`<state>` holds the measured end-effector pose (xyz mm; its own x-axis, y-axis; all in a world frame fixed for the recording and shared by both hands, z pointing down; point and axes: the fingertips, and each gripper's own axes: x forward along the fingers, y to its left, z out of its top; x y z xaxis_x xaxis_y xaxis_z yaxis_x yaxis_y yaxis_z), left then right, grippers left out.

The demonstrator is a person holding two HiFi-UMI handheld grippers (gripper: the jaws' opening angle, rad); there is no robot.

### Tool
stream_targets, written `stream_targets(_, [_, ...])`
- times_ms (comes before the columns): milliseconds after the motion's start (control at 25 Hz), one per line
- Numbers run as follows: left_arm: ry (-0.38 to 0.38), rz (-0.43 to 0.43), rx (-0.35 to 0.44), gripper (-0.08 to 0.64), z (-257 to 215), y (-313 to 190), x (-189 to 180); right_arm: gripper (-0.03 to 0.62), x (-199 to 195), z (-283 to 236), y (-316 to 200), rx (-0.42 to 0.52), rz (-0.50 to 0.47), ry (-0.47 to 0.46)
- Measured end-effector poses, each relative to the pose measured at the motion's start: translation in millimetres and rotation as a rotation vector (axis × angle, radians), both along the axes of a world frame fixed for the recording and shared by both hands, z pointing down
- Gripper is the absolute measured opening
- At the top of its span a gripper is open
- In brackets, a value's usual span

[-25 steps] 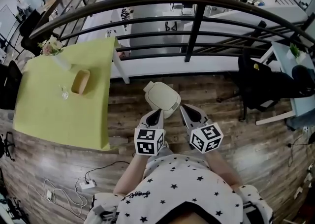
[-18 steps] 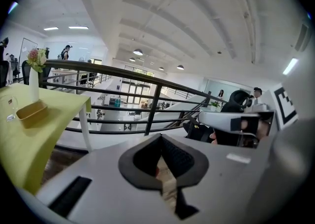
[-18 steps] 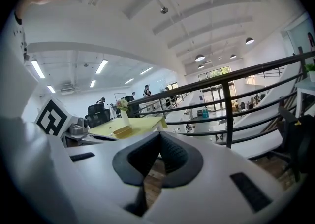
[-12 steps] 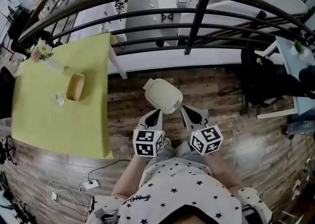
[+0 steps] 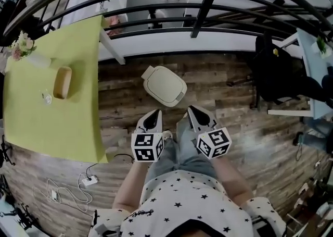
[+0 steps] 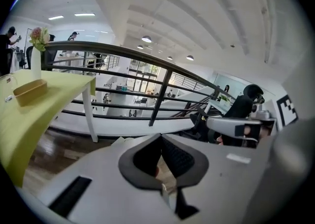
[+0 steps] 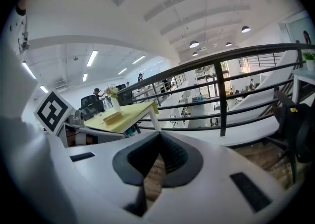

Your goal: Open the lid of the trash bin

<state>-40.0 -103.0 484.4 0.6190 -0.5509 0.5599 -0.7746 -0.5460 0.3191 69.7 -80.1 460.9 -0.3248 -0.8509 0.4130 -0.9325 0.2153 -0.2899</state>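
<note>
The trash bin (image 5: 164, 86) is cream-white with a rounded lid that lies shut; it stands on the wooden floor just below the railing in the head view. My left gripper (image 5: 154, 114) and right gripper (image 5: 192, 111) hang side by side nearer to me than the bin, and neither touches it. Both point forward with their jaws closed tip to tip and nothing between them. In the left gripper view (image 6: 160, 136) and the right gripper view (image 7: 158, 135) the jaws fill the lower half and hide the bin.
A yellow-green table (image 5: 73, 121) stands to the left with a wooden tray (image 5: 62, 82), a flower vase (image 5: 28, 53) and a small glass (image 5: 47, 97). A black railing (image 5: 200, 7) runs behind the bin. A black chair (image 5: 276, 74) is at right. Cables (image 5: 78, 189) lie at lower left.
The head view has tilted down and the whole scene has slid. Both grippers, whose tips overlapped the bin's near edge before, now sit lower, with a strip of floor between them and the bin.
</note>
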Motion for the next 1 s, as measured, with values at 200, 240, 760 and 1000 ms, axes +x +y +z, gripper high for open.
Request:
stream_targets(200, [-0.026,-0.029,-0.043,0.011,33,-9,9,-0.006,25,40,-17,-0.041,0.005,0.018])
stream_targets(240, [-0.029,-0.037,-0.051,0.011,40,-12,10,-0.006,28,48,-20,-0.052,0.004,0.020])
stream_targets(760, [-0.038,-0.116,-0.177,0.011,117,-26,24,-0.006,41,156,-57,-0.171,-0.072,0.057])
stream_targets(1000, [-0.049,-0.118,-0.208,0.011,143,-30,28,-0.006,43,214,-61,-0.252,-0.102,0.084])
